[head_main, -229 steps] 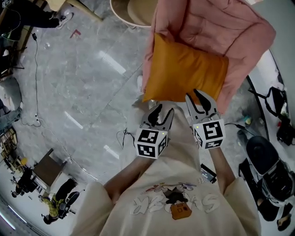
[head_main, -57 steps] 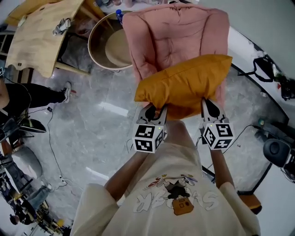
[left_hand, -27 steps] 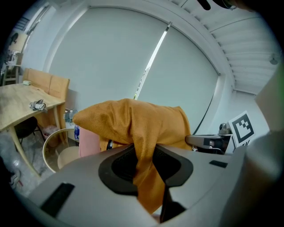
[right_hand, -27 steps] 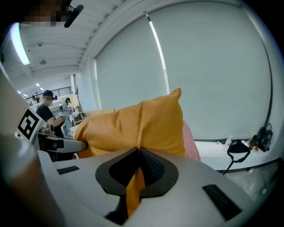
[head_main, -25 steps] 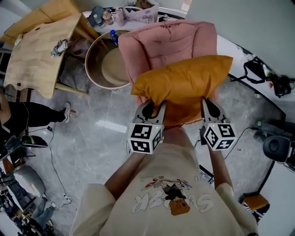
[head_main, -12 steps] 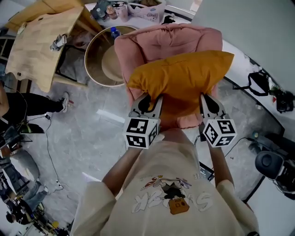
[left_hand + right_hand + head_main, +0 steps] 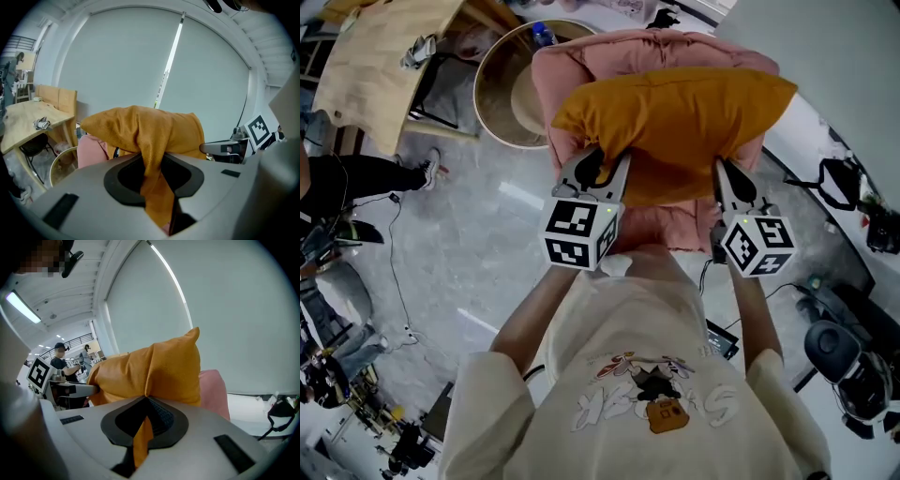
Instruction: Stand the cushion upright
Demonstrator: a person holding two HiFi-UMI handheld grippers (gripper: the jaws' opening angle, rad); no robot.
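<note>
Lately the orange cushion (image 7: 675,117) is brought deeper over the pink armchair (image 7: 661,225). Its edge is clamped by left tongs (image 7: 598,171) and right tongs (image 7: 727,180) for standing.

Right claw (image 7: 143,430) pinches the orange cushion (image 7: 154,371) — pink chair (image 7: 213,394) behind.

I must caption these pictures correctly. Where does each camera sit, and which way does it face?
Head view: on the person's head, facing steeply down at the orange cushion over the pink armchair; shirt, forearms, left gripper and right gripper show.
Left gripper view: on the left gripper, facing along its jaws, shut on cushion fabric; its grey body shows.
Right gripper view: on the right gripper, facing along its jaws, shut on cushion fabric; its grey body shows.
Shared: all show cushion and armchair; each gripper view catches the other gripper.
</note>
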